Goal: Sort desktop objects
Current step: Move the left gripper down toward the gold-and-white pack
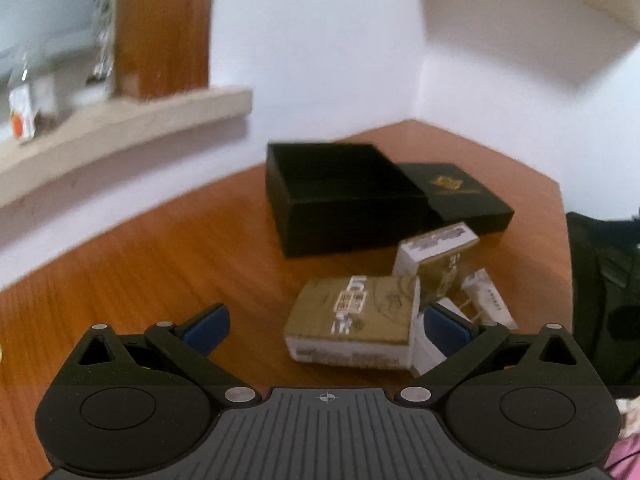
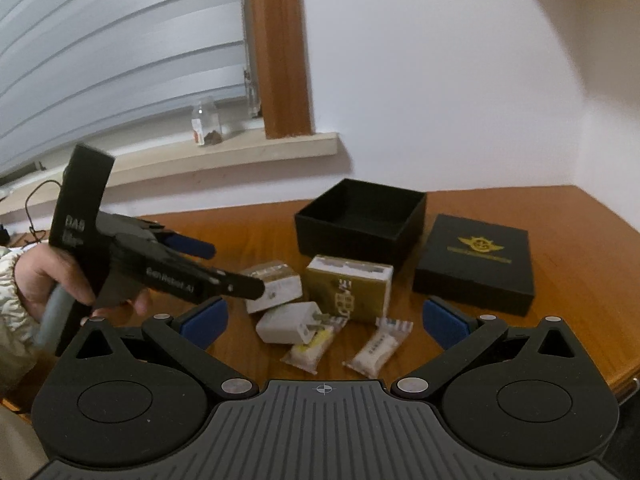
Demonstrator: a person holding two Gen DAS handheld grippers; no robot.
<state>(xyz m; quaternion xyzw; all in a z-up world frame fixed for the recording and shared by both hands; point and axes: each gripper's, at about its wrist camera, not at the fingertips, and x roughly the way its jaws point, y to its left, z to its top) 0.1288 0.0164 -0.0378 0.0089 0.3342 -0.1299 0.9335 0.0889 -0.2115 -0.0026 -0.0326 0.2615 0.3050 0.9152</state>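
An open black box (image 2: 360, 222) stands at the back of the wooden table (image 2: 560, 240), its lid (image 2: 476, 264) with a gold emblem beside it on the right. In front lie two gold-and-white packs (image 2: 348, 292) (image 2: 274, 286), a white charger plug (image 2: 286, 326) and two wrapped sachets (image 2: 378, 352) (image 2: 310, 350). My left gripper (image 2: 228, 268) is open, its fingers around the left pack. In the left wrist view that gripper (image 1: 324, 326) is open with a gold pack (image 1: 352, 322) between its fingers. My right gripper (image 2: 324, 322) is open and empty, above the plug and sachets.
A window sill (image 2: 200, 164) with a small glass jar (image 2: 206, 122) runs along the wall behind the table. A wooden window post (image 2: 280, 48) rises from it. The table's right edge (image 2: 624, 376) is near. A dark bag (image 1: 604, 300) sits at the right in the left wrist view.
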